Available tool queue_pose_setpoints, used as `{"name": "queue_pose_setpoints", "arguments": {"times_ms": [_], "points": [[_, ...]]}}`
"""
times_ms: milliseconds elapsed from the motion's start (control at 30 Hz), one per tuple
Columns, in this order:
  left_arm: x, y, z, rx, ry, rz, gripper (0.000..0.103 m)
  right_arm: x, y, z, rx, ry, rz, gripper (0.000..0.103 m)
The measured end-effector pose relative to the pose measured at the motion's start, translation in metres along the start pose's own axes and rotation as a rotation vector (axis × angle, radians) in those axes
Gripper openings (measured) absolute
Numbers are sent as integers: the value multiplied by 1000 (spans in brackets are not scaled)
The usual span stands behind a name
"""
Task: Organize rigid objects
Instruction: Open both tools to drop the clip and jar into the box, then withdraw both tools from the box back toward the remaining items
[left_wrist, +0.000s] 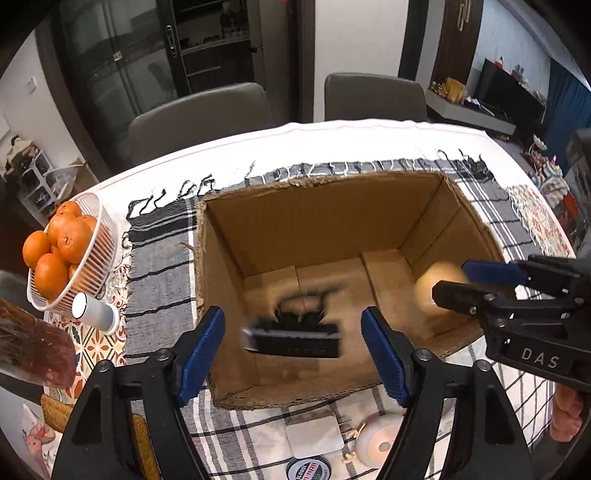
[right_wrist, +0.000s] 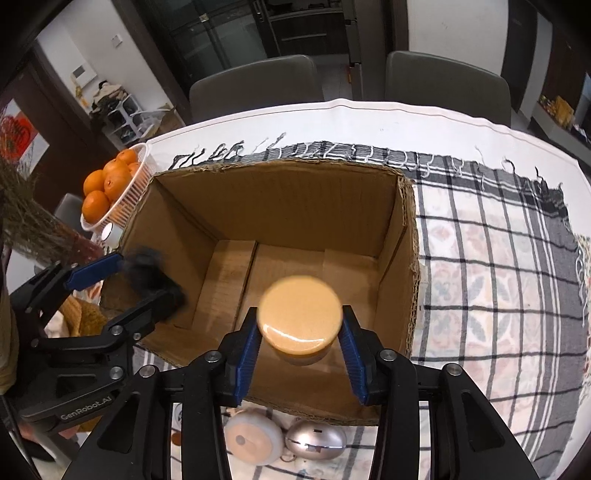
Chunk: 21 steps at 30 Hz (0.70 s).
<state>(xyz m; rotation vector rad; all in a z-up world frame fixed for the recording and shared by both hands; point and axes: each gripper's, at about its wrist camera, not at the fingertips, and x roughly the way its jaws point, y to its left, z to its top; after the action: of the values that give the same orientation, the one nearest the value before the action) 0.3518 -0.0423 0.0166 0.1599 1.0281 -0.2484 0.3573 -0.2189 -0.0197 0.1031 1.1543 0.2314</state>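
Observation:
An open cardboard box (left_wrist: 229, 236) (right_wrist: 402, 236) stands on a checked cloth. My left gripper (left_wrist: 293, 350) is open above the box's near edge; a blurred black object (left_wrist: 295, 338) hangs between and apart from the fingers, over the box. It shows as a dark blur in the right wrist view (right_wrist: 147, 273). My right gripper (right_wrist: 300, 345) is open over the box; a round tan lidded jar (right_wrist: 300, 317) sits between its fingers without touching, blurred. The jar shows in the left wrist view (left_wrist: 432, 291) beside the right gripper (left_wrist: 461, 282).
A white basket of oranges (left_wrist: 92, 221) (right_wrist: 140, 173) and a white cylinder (left_wrist: 94, 314) lie left of the box. Near the front edge lie a white square (left_wrist: 314, 437), a round cream gadget (right_wrist: 253, 437), a silver egg-shaped item (right_wrist: 316, 441) and a green tin (left_wrist: 308, 470). Chairs stand beyond the table.

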Motion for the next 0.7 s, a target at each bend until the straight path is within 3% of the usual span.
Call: {"name": "queue_pose_setpoints", "arguments": {"times_ms": [333, 700], "points": [[-30, 3, -10, -32, -70, -6, 80, -23, 8, -7, -1, -70, 8, 44], [-69, 3, -38, -82, -175, 5, 81, -66, 25, -31, -31, -224, -51, 44]]}}
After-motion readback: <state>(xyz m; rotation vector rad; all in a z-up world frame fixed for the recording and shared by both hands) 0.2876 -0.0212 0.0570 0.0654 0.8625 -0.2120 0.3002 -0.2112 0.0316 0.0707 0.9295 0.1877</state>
